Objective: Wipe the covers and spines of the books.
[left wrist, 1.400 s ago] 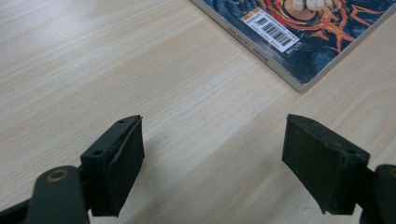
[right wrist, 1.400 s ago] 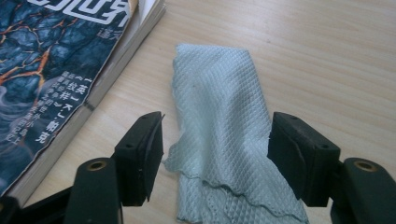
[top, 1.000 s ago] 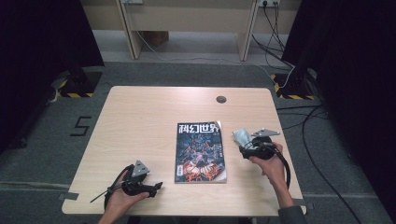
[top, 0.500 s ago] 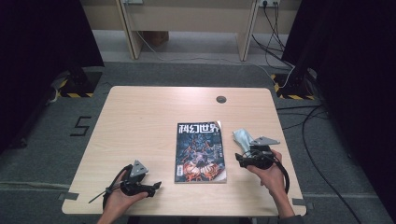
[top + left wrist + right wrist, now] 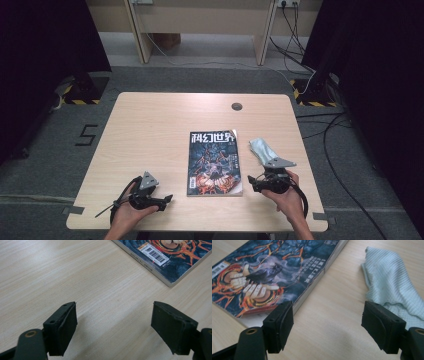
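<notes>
Both jaws stand apart (nothing between) — magazine (image 5: 277, 272) left, cloth (image 5: 392, 282) right.

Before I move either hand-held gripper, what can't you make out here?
- Dark illustrated magazine: small cover text too small in the high view; cover cut off by the frame edge in the left gripper view and by the top edge in the right gripper view.
- Pale blue ribbed cloth: its near end is hidden behind the right hand-held gripper jaw; in the high view the grey plate covers part.
- Round dark spot on the light wooden table: too small to identify.
</notes>
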